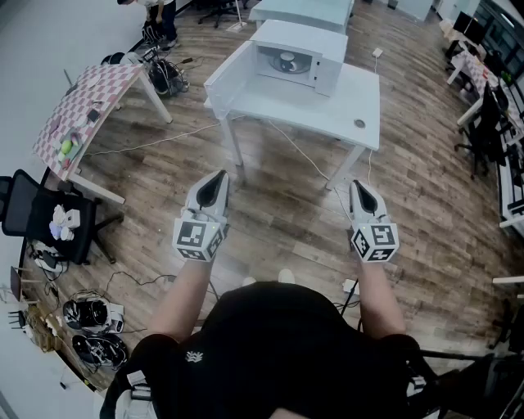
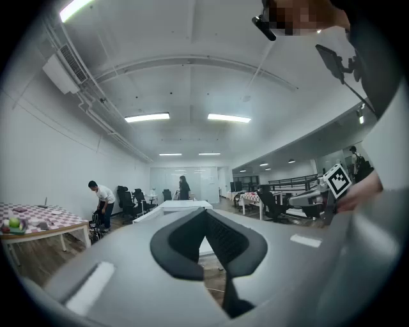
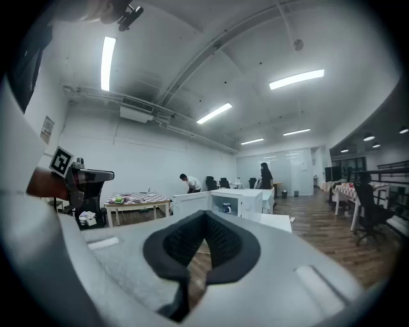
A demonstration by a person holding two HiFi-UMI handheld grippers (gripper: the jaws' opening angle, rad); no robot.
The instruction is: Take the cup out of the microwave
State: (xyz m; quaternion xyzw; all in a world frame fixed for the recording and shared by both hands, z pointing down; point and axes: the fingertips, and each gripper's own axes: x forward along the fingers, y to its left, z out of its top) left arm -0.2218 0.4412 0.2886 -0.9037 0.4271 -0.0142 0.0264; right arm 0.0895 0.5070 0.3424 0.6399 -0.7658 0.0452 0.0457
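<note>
The cup [image 1: 286, 60] (inside the microwave [image 1: 304, 35]) is perhaps too small to detail.

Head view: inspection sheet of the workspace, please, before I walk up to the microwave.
Surface: white table, mostly bare, some way ahead.
Job's things: microwave on the table, door swung open; cup inside.
Clutter: small round object near the table's right front corner.
Grippers: left gripper and right gripper both shut, empty, held over the wooden floor.
Cables: cable trailing from the table across the floor.
Surroundings: checkered table to the left, person beyond it.
</note>
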